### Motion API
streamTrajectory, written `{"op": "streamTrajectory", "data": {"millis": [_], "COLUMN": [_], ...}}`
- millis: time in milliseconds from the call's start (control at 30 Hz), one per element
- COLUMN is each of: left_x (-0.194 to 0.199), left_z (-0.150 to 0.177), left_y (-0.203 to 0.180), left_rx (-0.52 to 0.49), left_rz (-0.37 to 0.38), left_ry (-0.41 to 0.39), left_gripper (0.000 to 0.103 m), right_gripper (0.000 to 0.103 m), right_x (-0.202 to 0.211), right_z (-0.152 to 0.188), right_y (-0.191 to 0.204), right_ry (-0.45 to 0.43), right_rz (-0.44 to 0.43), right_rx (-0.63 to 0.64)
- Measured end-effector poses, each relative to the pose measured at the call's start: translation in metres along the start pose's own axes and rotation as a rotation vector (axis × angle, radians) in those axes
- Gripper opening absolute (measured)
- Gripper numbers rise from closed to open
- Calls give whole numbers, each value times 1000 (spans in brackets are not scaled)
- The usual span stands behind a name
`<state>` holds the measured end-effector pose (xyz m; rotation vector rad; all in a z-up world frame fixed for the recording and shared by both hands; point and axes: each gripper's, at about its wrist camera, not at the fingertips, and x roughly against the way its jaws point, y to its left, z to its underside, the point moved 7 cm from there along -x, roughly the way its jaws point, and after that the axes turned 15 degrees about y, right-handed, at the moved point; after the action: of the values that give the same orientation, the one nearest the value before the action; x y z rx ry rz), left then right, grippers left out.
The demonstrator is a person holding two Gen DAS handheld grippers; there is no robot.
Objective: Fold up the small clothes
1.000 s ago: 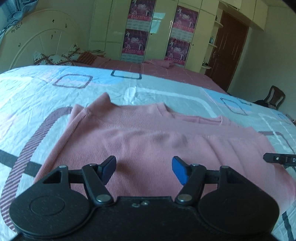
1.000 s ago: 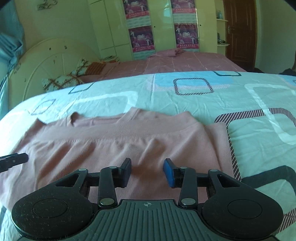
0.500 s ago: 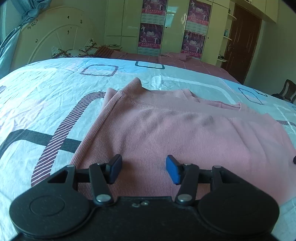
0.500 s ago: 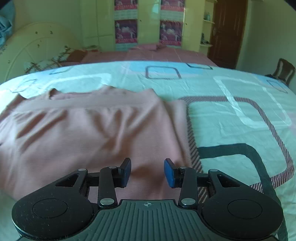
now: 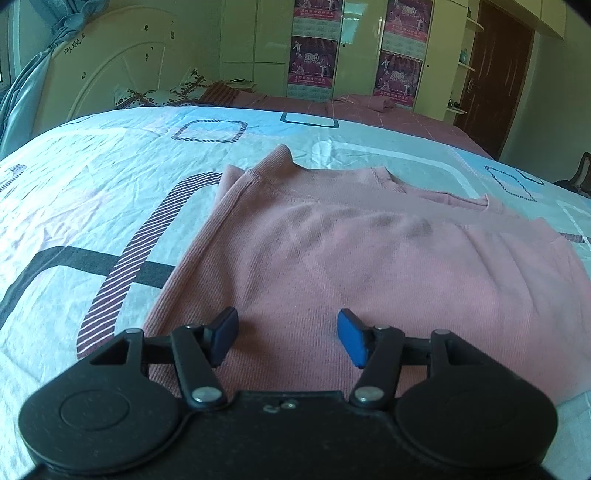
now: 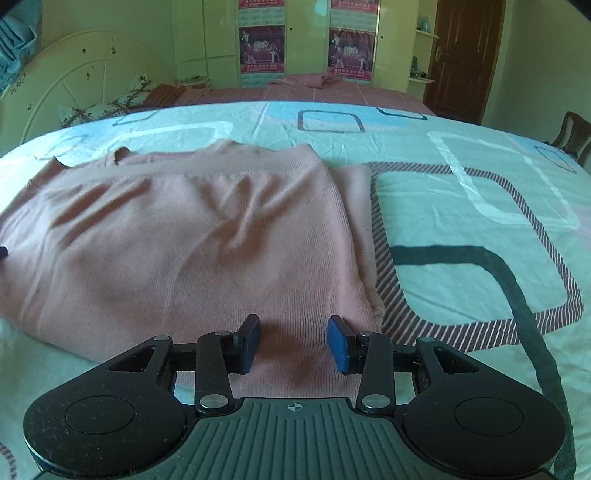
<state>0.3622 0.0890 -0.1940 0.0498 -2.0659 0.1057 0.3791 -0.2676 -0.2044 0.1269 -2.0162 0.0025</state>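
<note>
Patterned bedsheet under pink sweater; left gripper opening, right gripper parted, both empty.

Open bedsheet left of the pink sweater and open sheet right of it in the right wrist view. Nothing above the sweater. Headboard and wardrobe well beyond.

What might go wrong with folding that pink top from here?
1. The pink top lies rumpled, with creases across it, so a fold may trap those wrinkles.
2. A second layer pokes out along its right edge; the right tongs, open over the near corner, might pinch only one layer.
3. The left tongs, jaws opening with nothing gripped, hover over the near left edge and might snag the bedsheet too.
</note>
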Motion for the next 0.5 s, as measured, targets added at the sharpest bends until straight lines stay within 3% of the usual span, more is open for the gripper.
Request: {"op": "streamTrajectory", "data": {"millis": [167, 500], "left_x": [4, 4], "left_z": [0, 2], "left_y": [-1, 4], "left_rx": [3, -2], "left_rz": [-16, 1], "left_ry": [12, 14], "left_gripper": [60, 60], "right_gripper": [40, 40], "right_x": [18, -4], "right_z": [-24, -54], "right_y": [29, 137], "right_ry": [-68, -64], "right_rz": [-78, -209], "right_rx": [31, 129]}}
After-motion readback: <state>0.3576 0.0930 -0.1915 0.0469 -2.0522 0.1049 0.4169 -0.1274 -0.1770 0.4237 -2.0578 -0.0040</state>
